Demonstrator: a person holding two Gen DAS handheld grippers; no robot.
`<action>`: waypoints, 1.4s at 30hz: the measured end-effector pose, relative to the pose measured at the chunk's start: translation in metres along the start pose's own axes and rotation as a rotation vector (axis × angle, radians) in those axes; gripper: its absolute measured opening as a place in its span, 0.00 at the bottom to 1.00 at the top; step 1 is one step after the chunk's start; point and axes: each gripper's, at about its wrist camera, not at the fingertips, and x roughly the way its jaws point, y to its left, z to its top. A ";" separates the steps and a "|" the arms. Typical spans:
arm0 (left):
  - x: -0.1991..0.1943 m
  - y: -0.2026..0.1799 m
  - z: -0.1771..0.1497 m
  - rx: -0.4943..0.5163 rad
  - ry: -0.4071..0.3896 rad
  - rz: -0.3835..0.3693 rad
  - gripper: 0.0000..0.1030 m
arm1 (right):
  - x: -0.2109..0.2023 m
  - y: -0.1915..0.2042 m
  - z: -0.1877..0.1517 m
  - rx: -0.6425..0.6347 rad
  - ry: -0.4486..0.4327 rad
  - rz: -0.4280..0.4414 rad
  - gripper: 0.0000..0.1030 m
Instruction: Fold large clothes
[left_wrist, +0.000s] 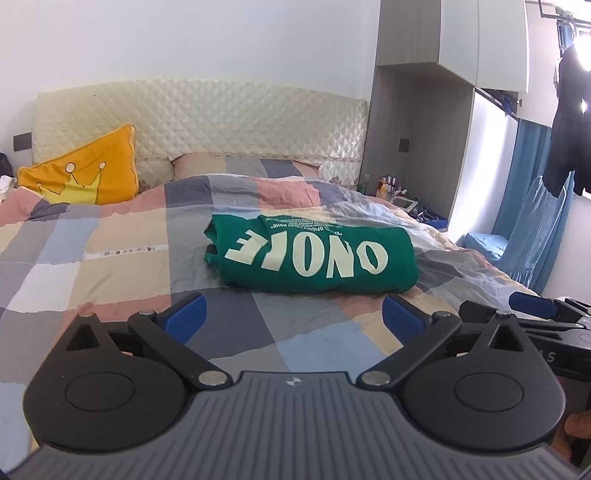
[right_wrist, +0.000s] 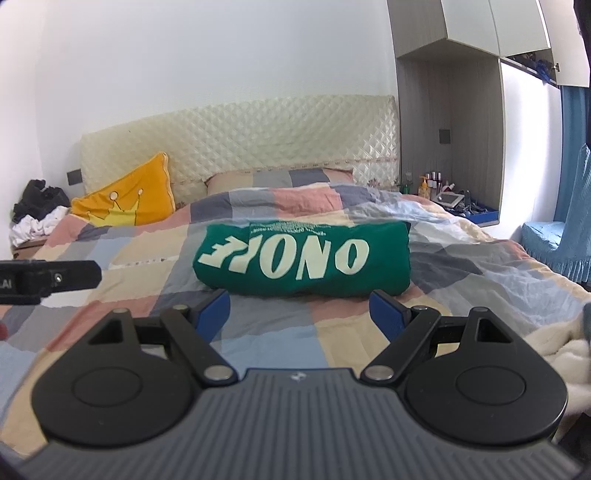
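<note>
I have the green shirt (left_wrist: 314, 254) lying folded into a thick rectangle on the checked bed cover (left_wrist: 110, 258), mid-bed, just ahead of both tools. My left gripper (left_wrist: 293, 317) stands wide apart with nothing between its pads, and my right gripper (right_wrist: 299, 314) is likewise spread and empty; neither touches the cloth. I judge the bundle light, soft and floppy: several cotton layers that will sag and slide over one another if lifted by one layer alone. The printed lettering may be a little tackier than the plain knit. I'd pinch through the whole stack at the near folded edge, one gripper toward each end, since the left end shows loose layers that could spill open
</note>
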 end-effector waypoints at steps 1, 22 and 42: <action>-0.004 0.000 0.001 0.000 -0.003 0.001 1.00 | -0.003 0.000 0.002 0.004 -0.002 0.009 0.82; -0.049 -0.001 0.005 -0.002 -0.034 -0.008 1.00 | -0.027 0.006 0.001 0.040 0.009 0.003 1.00; -0.050 -0.003 0.002 -0.003 -0.029 -0.016 1.00 | -0.026 0.008 0.000 0.034 0.021 0.005 1.00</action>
